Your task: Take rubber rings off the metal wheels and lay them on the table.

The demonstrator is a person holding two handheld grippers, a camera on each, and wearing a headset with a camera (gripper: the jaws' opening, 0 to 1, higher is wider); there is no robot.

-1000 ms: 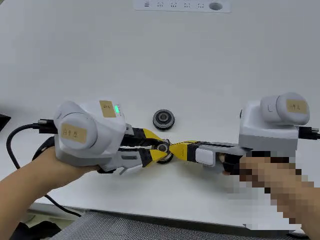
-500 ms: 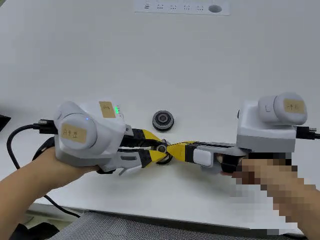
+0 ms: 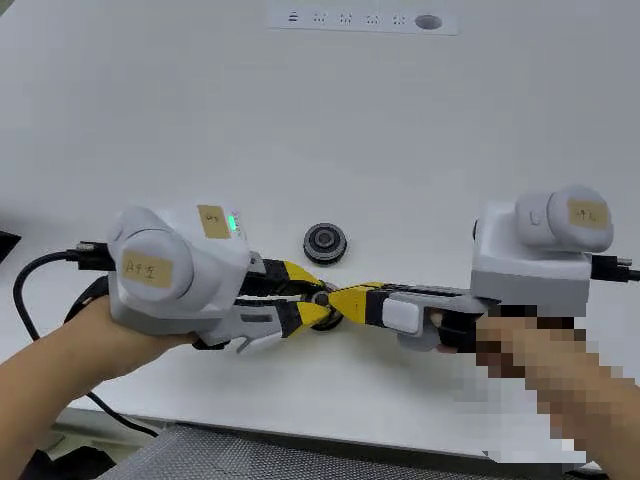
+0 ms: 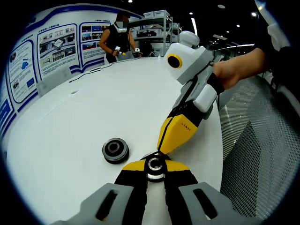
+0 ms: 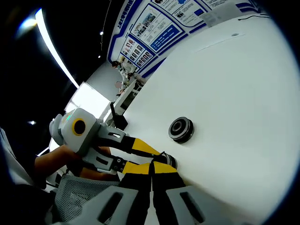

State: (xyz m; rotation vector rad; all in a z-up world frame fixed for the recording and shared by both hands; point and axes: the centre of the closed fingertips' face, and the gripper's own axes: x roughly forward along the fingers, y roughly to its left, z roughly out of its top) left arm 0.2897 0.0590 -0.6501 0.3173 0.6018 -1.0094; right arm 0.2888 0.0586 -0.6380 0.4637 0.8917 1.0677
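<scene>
Bright even overhead light, fisheye-warped edges

White table (image 3: 330,120), one black-ringed metal wheel (image 3: 326,241) lying flat mid-table, socket strip (image 3: 365,18) at far edge

A white power strip (image 3: 365,18) at the far edge; a black cable (image 3: 45,258) at left; posters (image 4: 51,49) behind

Right tool (image 3: 338,299) slightly nearer wheel (image 4: 155,168)
</scene>
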